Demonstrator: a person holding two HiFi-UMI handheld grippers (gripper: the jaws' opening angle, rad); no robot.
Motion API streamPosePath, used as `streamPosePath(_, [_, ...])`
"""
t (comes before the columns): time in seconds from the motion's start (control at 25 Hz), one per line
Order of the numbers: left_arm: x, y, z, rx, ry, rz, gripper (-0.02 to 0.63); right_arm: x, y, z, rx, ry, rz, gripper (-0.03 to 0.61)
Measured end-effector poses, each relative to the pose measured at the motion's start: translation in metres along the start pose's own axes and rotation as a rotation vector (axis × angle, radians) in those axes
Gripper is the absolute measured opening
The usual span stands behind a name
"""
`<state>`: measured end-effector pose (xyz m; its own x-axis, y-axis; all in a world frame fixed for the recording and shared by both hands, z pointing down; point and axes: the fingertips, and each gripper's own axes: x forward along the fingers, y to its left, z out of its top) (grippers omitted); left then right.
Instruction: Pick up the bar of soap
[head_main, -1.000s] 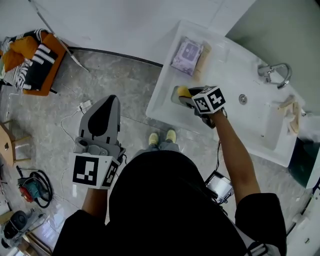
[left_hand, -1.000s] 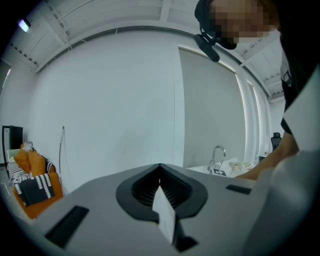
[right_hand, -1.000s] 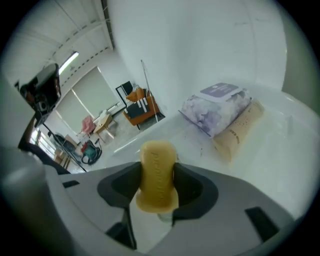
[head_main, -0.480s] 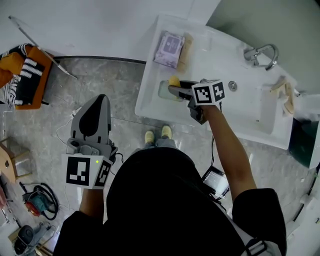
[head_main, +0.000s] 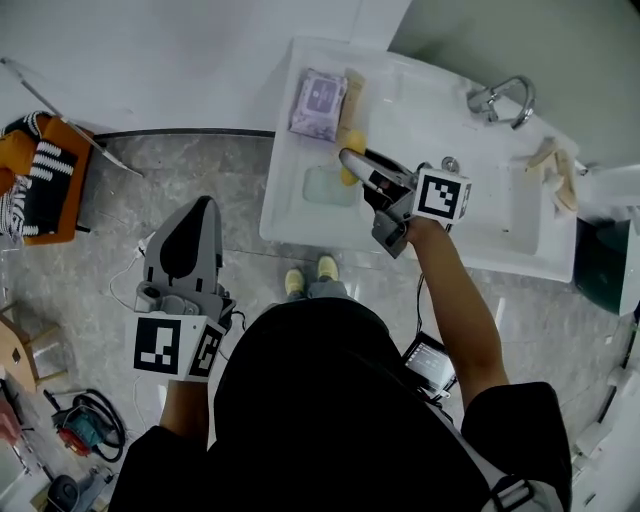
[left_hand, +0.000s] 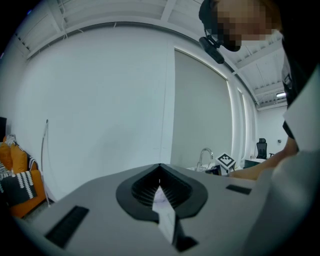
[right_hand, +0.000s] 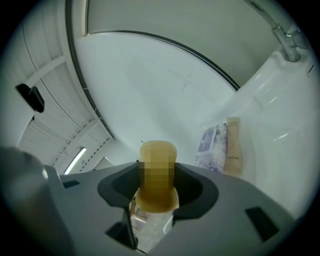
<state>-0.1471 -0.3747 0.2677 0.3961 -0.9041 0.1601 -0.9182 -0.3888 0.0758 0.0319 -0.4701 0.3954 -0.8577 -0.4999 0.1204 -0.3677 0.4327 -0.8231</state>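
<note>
The setting is a white-walled room with a grey stone floor (head_main: 250, 170). A white washbasin (head_main: 480, 240) stands against the wall.

Right gripper (head_main: 352, 162): the jaws are clenched on the bar of soap (right_hand: 157, 192). The yellow bar stands on end between them and projects past the jaw tips. In the right gripper view, wall and ceiling show behind the bar.

- Beside the jaw tips in the head view, a pale soap dish (head_main: 322, 188) sits on the basin's ledge. The bar overlaps only the dish's edge there.
- Ahead of the jaws, a purple wipes pack (right_hand: 209, 141) lies on the ledge.
- A beige tube (right_hand: 232, 145) lies just beside the pack, on the basin side.
- The faucet (head_main: 497, 100) is well off to the right of the jaws, at the basin's back rim.
- The marker cube (head_main: 442, 195) sits behind the jaws, above the hand.

Left gripper (left_hand: 160, 170): the jaws are pressed together with nothing between them. It is held over the floor, well apart from the basin.

- Ahead of these jaws stands the white wall (left_hand: 100, 100).
- To their left is an orange seat (head_main: 30, 190) with striped cloth.
- The faucet and the other gripper's cube show far off to their right.
</note>
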Motion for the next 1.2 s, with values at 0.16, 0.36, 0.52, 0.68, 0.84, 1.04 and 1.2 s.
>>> streamPosePath(0.16, [0.006,-0.005,0.003,0.001,-0.011,-0.036,0.006,-0.015,0.041,0.036,-0.030,-0.142,0.077,0.209])
streamPosePath(0.36, [0.013,-0.011,0.012,0.003,-0.029,-0.076,0.008,-0.038,0.092,0.070,-0.093,-0.276,0.140,0.209])
streamPosePath(0.52, [0.024,-0.018,0.021,0.005,-0.040,-0.105,0.007,-0.065,0.123,0.095,-0.163,-0.367,0.147,0.209])
streamPosePath(0.68, [0.034,-0.031,0.029,0.015,-0.051,-0.148,0.006,-0.100,0.144,0.115,-0.247,-0.446,0.122,0.209])
streamPosePath(0.84, [0.042,-0.044,0.039,0.033,-0.065,-0.182,0.006,-0.138,0.162,0.133,-0.379,-0.510,0.040,0.209])
streamPosePath(1.04, [0.052,-0.062,0.051,0.043,-0.086,-0.233,0.006,-0.187,0.191,0.153,-0.531,-0.601,-0.046,0.209])
streamPosePath(1.2, [0.056,-0.075,0.059,0.056,-0.100,-0.262,0.006,-0.220,0.212,0.161,-0.639,-0.649,-0.108,0.209])
